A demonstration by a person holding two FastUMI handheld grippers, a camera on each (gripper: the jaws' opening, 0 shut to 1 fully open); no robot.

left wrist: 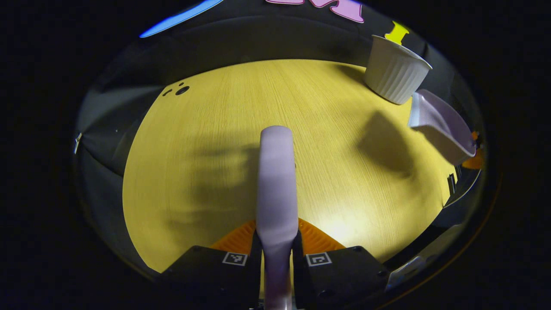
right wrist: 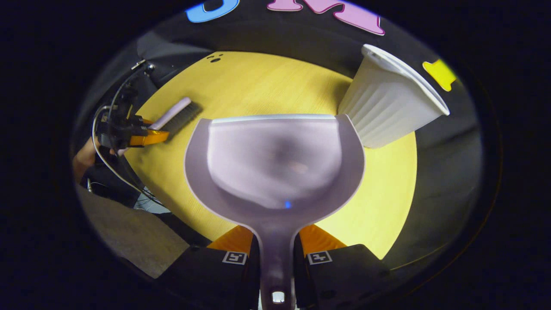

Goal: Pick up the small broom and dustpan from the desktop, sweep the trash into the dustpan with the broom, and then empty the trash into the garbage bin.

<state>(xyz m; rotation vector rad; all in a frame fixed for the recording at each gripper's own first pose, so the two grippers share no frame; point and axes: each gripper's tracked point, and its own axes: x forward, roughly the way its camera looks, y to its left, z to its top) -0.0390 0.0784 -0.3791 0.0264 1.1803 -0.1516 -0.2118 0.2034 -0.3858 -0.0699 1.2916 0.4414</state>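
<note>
In the left gripper view my left gripper [left wrist: 277, 247] is shut on the pale lilac broom [left wrist: 276, 181], whose back runs forward above the yellow desktop [left wrist: 215, 142]. At the right edge there, the lilac dustpan [left wrist: 443, 127] hangs in the air beside the white ribbed garbage bin [left wrist: 396, 75]. In the right gripper view my right gripper [right wrist: 277, 249] is shut on the dustpan's handle, and the dustpan [right wrist: 275, 159] lies level in front of me, its scoop looking empty. The garbage bin [right wrist: 387, 103] stands just past its right front corner. The broom [right wrist: 174, 114] and left gripper [right wrist: 148, 137] appear far left.
The desktop [right wrist: 258, 82] is round-looking with a few small dark holes [left wrist: 181, 89] at its far edge. A hand [right wrist: 84, 157] and cables [right wrist: 107, 129] trail from the left gripper. Grey floor [right wrist: 129, 241] lies below the desk's near-left edge.
</note>
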